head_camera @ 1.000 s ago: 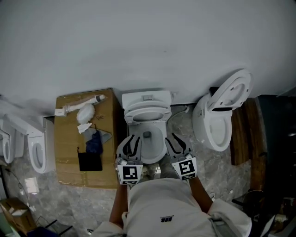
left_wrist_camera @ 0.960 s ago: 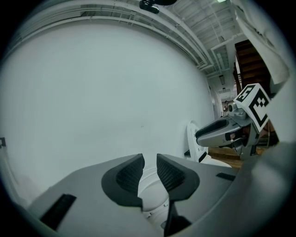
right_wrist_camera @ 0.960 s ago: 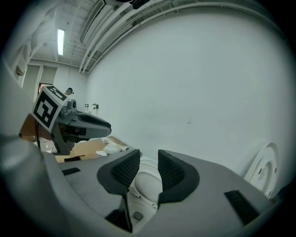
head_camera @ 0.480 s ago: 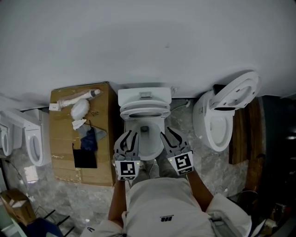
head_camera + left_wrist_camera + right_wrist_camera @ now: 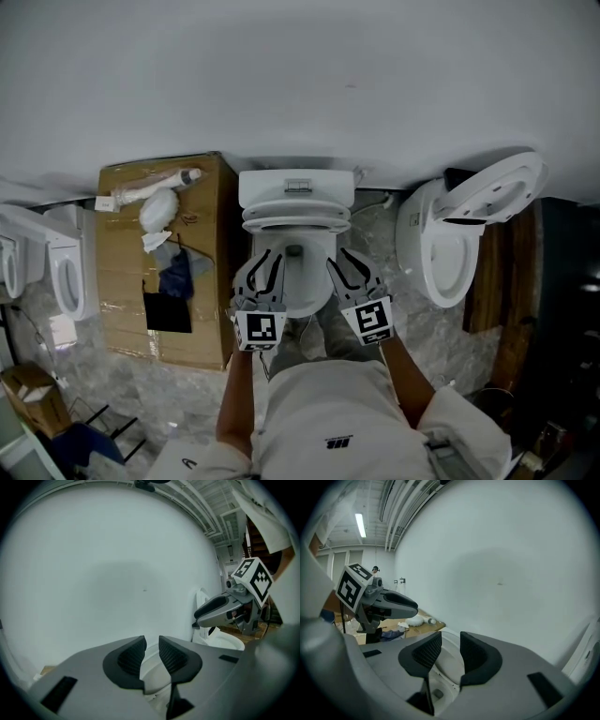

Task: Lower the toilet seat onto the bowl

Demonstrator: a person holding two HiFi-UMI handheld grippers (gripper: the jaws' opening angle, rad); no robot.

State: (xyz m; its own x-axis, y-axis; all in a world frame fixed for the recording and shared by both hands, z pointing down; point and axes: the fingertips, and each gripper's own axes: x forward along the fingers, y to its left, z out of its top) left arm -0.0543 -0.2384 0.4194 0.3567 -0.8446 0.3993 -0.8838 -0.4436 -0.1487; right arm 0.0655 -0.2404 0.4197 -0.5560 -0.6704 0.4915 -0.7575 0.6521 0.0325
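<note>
Some bowl rim (image 5: 300, 306) behind left tool (image 5: 266, 259)

floor (image 5: 122, 375): grey stone tile | standing on it: toilet (image 5: 296, 190), cardboard box (image 5: 206, 319), second toilet (image 5: 427, 246)

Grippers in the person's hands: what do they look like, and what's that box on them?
The left gripper and the right gripper are grey plastic claws, each with two dark ribbed fingers. Behind each sits a white cube printed with black square markers. No cables show. The person wears a light short-sleeved top.
</note>
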